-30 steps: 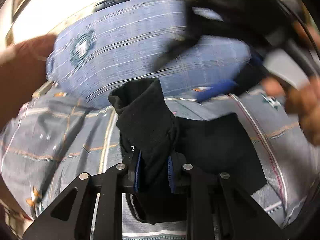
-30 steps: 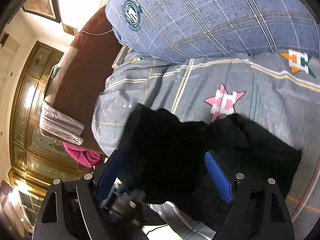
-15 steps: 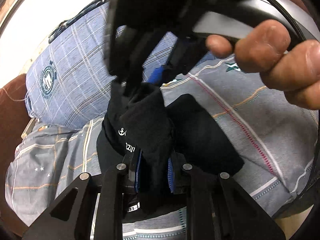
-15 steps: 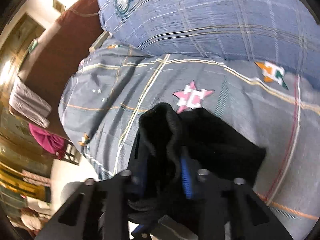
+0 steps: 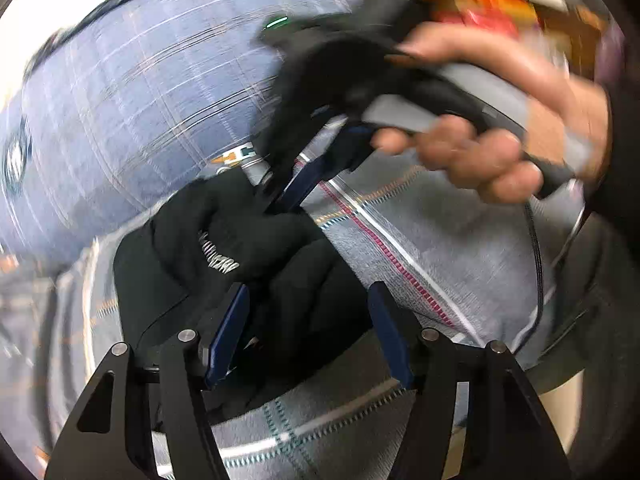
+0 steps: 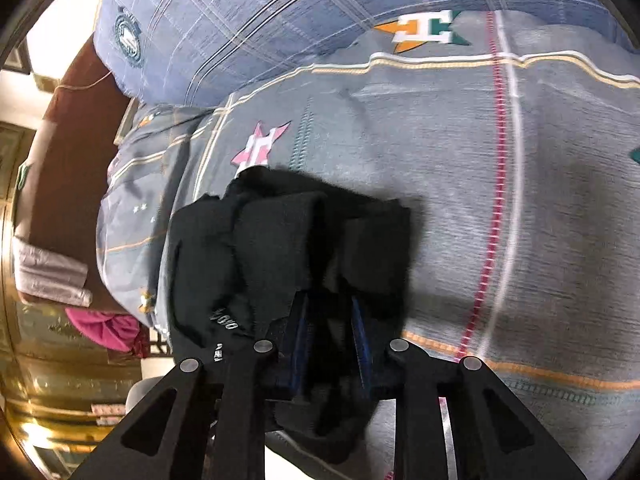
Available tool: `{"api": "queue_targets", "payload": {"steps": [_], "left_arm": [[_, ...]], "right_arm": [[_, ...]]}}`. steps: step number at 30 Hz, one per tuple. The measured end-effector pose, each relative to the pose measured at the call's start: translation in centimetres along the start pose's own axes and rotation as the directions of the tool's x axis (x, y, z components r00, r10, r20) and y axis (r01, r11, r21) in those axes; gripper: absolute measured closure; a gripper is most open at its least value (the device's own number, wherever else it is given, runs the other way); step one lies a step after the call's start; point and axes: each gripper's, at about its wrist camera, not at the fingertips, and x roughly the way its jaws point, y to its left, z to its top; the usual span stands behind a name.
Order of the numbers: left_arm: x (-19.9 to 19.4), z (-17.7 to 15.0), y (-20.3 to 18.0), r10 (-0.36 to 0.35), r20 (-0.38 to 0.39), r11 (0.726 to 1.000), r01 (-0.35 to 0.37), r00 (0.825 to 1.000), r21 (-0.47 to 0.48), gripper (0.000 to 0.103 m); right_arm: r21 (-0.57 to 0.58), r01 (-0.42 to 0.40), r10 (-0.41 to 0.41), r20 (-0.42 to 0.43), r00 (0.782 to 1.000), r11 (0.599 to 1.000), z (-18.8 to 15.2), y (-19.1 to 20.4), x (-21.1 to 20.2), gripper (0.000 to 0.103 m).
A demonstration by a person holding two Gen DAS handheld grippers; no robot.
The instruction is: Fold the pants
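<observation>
The black pants lie bunched on the grey bedspread, with white lettering showing on a fold. My left gripper straddles the bundle. Its jaws are opening, and the blue pads stand apart on either side of the cloth without pressing it. My right gripper reaches in from the upper right, held by a person's hand, and pinches the far fold. In the right wrist view the right gripper is shut on a thick fold of the pants.
A blue plaid pillow lies along the far side of the bedspread. At the left stand a brown piece of furniture with a folded pale cloth, a pink cloth and a golden cabinet.
My left jaws have spread and let go of the pants fold. The right gripper, open a second ago, came down, shut on the pants and still grips them.
</observation>
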Motion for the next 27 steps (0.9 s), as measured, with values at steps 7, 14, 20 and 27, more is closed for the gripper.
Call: {"api": "queue_targets", "payload": {"steps": [7, 14, 20, 27], "left_arm": [[-3.8, -1.0, 10.0, -0.067, 0.147, 0.892, 0.125, 0.987, -0.435, 0.025], [0.6, -1.2, 10.0, -0.018, 0.002, 0.862, 0.017, 1.000, -0.506, 0.025], [1.4, -1.6, 9.1, 0.016, -0.076, 0.879, -0.050, 0.997, -0.473, 0.025], [2.8, -2.4, 8.7, -0.001, -0.140, 0.874, -0.068, 0.990, -0.482, 0.025]], "right_arm": [[-0.094, -0.078, 0.087, 0.097, 0.992, 0.993, -2.7, 2.6, -3.8, 0.047], [-0.024, 0.015, -0.015, 0.011, 1.000, 1.000, -4.0, 2.1, 0.6, 0.076], [-0.089, -0.026, 0.034, 0.098, 0.995, 0.996, -5.9, 3.9, -3.7, 0.101], [-0.092, 0.136, -0.138, -0.016, 0.990, 0.986, -7.3, 2.7, 0.6, 0.099]]}}
